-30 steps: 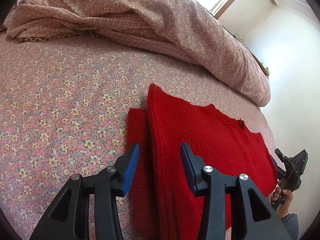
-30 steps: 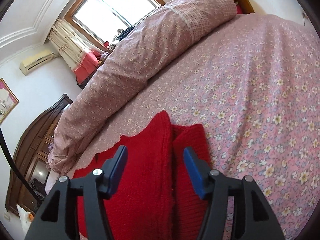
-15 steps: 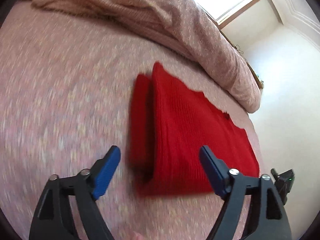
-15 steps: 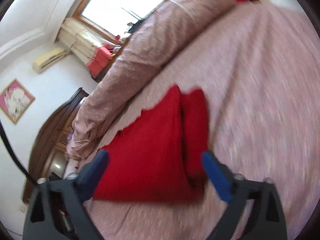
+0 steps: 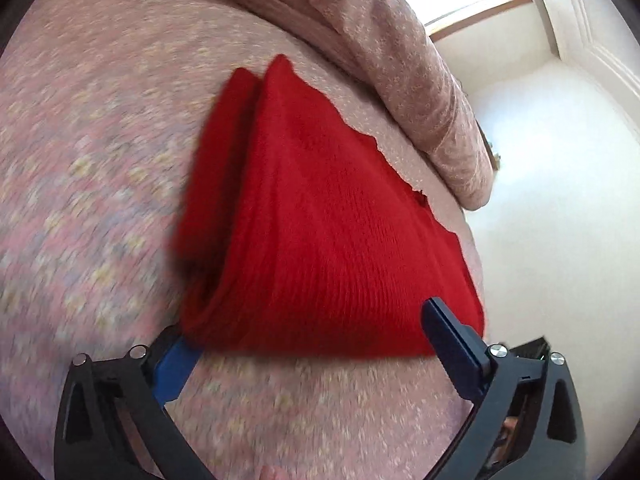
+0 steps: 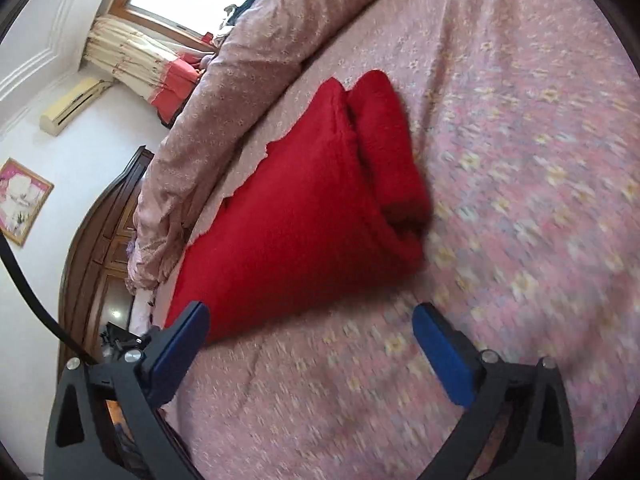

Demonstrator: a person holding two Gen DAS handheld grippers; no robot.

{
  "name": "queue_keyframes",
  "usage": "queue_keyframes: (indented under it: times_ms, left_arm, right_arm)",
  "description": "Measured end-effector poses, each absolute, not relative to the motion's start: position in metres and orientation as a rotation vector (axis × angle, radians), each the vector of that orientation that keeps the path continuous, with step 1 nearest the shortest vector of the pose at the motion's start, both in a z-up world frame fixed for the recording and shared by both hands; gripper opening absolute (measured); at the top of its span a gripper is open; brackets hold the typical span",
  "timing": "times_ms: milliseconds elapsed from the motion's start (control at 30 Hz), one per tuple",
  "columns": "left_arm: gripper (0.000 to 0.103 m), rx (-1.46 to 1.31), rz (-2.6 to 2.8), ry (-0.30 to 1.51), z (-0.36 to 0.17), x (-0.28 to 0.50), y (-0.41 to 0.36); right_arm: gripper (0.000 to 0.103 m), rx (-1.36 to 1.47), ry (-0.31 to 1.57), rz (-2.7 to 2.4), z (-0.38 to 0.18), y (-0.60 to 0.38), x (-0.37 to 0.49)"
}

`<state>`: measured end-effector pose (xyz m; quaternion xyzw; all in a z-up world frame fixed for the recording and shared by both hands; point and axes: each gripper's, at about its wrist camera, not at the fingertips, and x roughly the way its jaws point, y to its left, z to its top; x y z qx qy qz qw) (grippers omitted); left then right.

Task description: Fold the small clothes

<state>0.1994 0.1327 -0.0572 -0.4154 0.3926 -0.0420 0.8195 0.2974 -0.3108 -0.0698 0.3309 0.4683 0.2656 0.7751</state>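
A red knitted garment lies folded on the pink floral bedsheet, with a narrower folded part along its left side. My left gripper is at its near edge with the jaws opening wide. The garment's front hem lies between the blue pads, which do not press on it. In the right wrist view the same garment lies ahead and to the left. My right gripper hangs just short of its near edge, jaws opening wide, with only bedsheet between them.
A rolled pink floral quilt runs along the far side of the bed, just behind the garment. Beyond it are a window with curtains, a dark wooden wardrobe and white walls. The bed's edge drops off past the garment's outer end.
Both grippers have drawn back towards the garment's near edge and their jaws have spread from narrow to wide. The garment lies flat on the sheet, no longer straddled by the fingers.
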Motion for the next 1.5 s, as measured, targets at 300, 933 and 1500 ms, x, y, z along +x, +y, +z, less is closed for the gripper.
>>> queue_keyframes:
  times_ms: [300, 933, 1500]
  left_arm:
    - [0.098, -0.945, -0.094, 0.822, -0.062, 0.238, 0.146]
    - [0.030, -1.060, -0.005, 0.794, -0.072, 0.215, 0.162]
    - [0.015, -1.054, -0.057, 0.727, -0.043, 0.150, 0.167]
  right_arm:
    - [0.103, 0.973, 0.890, 0.500, -0.082, -0.319, 0.351]
    - [0.065, 0.955, 0.809, 0.534, -0.081, -0.310, 0.334]
    - [0.021, 0.948, 0.835, 0.512, -0.074, -0.312, 0.286]
